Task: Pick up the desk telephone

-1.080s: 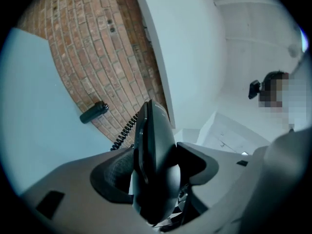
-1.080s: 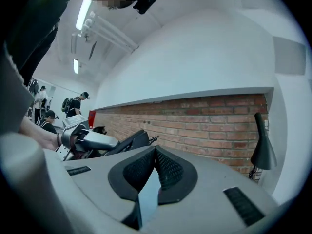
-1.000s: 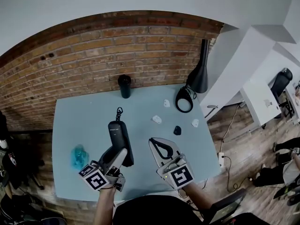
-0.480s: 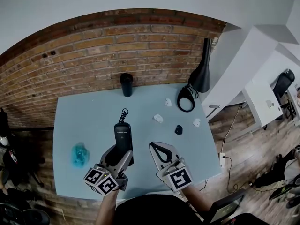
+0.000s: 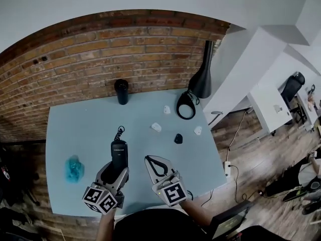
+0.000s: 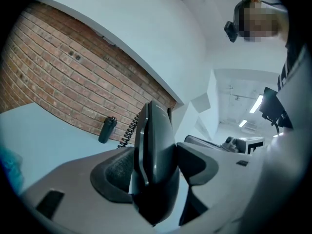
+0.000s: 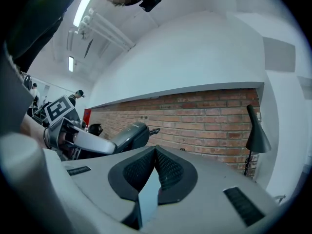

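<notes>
Change: both grippers sit lower than a second ago, and the telephone handset (image 5: 119, 154) has come down with them.
Left gripper (image 5: 115, 172): jaws spread wide, pads clamped on the handset's two sides.
Right gripper (image 5: 150, 160): jaws closed together, empty.
Place: handset above the pale blue counter (image 5: 70, 129), near its front edge, possibly just touching it.
Handling: rigid, smooth plastic, likely light and slippery. The coiled cord (image 5: 119, 131) may tug. Best gripped across the slim middle.
Look: black, long, glossy, gently curved.
</notes>
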Demonstrator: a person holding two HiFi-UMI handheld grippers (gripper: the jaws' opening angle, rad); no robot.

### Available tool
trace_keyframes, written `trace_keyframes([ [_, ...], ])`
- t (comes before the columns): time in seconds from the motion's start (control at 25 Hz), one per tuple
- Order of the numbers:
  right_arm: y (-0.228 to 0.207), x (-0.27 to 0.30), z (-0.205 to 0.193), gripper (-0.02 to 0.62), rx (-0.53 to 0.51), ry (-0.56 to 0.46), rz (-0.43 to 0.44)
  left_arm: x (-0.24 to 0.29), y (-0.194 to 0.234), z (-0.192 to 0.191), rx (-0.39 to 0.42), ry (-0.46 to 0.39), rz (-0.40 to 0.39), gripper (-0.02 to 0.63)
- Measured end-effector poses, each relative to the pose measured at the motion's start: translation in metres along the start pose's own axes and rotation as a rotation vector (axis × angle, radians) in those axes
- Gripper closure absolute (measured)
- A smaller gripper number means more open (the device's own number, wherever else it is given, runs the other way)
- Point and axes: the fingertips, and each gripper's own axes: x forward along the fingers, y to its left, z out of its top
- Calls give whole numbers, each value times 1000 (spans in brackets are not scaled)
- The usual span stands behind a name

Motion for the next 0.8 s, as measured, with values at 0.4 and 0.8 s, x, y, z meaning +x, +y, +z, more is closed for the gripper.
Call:
trace_keyframes([
  [0.4,13,1,-38,588,-15,59,82,-1,8,-33,83,51,15,316],
  [0.8,20,-1,-67,586,29,121,120,-3,15,-57,110,89,24,316],
])
